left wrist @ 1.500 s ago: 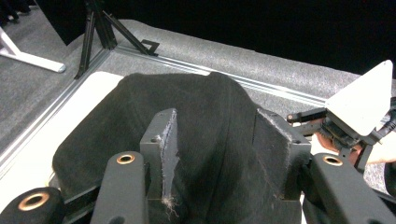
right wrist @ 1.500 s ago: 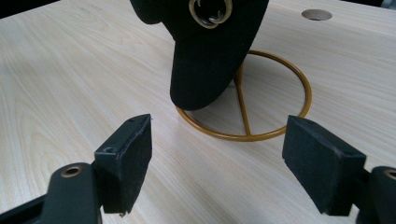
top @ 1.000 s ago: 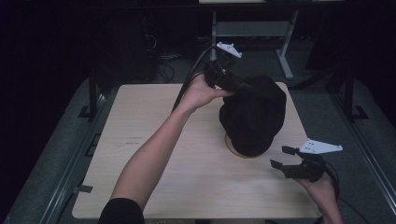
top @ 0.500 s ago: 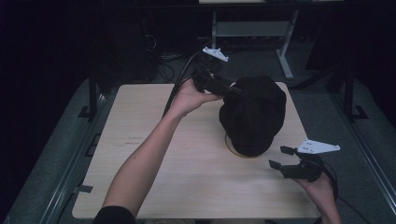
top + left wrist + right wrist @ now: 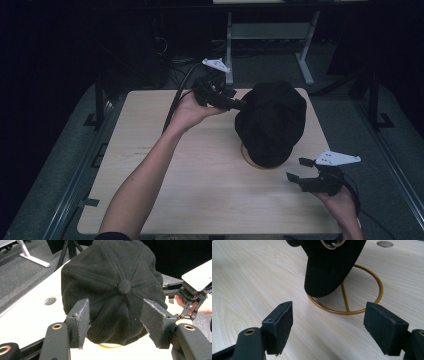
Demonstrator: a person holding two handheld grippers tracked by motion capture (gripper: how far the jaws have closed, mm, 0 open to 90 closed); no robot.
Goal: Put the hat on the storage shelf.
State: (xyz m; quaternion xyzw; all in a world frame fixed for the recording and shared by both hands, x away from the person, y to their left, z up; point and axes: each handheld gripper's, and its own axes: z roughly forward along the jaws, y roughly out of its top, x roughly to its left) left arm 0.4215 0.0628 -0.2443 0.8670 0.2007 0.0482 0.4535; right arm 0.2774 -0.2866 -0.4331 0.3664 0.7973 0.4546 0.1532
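The left claw [image 5: 239, 105] stands with its jaws wide apart at the upper left edge of the black cap [image 5: 271, 122], near the centre of the high view. In the left gripper view the two padded jaws frame the crown, one on each side, and the cap lies straight ahead of them; I cannot tell whether the pads touch the cloth. This is the nearer claw, so I judge that a grasp of the crown would fall to it: the cap is directly between the jaws, and closing them would pinch the soft side panels.

The cap sits on a stand [image 5: 347, 301] in the right half of the worktop [image 5: 200, 185]. Its long axis runs from the upper part of the high view down toward the person, with the peak [image 5: 329, 272] pointing to the lower edge. The cloth looks like matte wool or felt, sewn from panels that meet at a small covered button [image 5: 124, 286] on top. The peak is stiff and curved and hangs over the stand's base.

The stand is thin metal wire of a gold colour, with a round ring lying flat on the worktop and a straight spoke across it.

The right claw [image 5: 300, 170] is also wide open, held low at the lower right of the high view, apart from the cap and aimed at the peak and the ring. The worktop is pale wood with a fine grain and has a small round hole [image 5: 385, 243].
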